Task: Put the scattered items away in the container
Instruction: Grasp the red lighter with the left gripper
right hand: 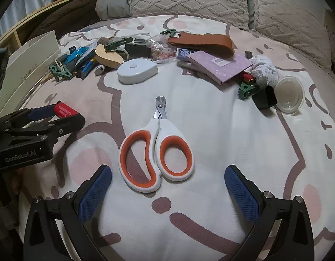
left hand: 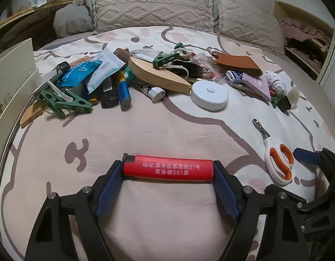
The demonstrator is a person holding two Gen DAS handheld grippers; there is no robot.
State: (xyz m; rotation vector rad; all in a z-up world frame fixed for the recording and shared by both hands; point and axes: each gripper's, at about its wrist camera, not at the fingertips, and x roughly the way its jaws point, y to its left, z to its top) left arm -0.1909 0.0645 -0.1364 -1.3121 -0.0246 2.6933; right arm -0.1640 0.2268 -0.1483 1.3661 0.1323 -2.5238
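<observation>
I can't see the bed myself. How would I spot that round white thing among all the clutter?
Start at the two knitted pillows at the head of the bed; the clutter lies in a band below them. Near the middle of that band, at its front edge, sits the white puck-shaped case, touching the tip of a pale wooden block. It is the only smooth, flat white disc there, with a small round button on top.

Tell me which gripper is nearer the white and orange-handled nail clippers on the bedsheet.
Right. The right gripper straddles the white and orange-handled nail clippers, open, its pads clear of them. The left gripper sits off to their side, closed around a red lighter.
</observation>
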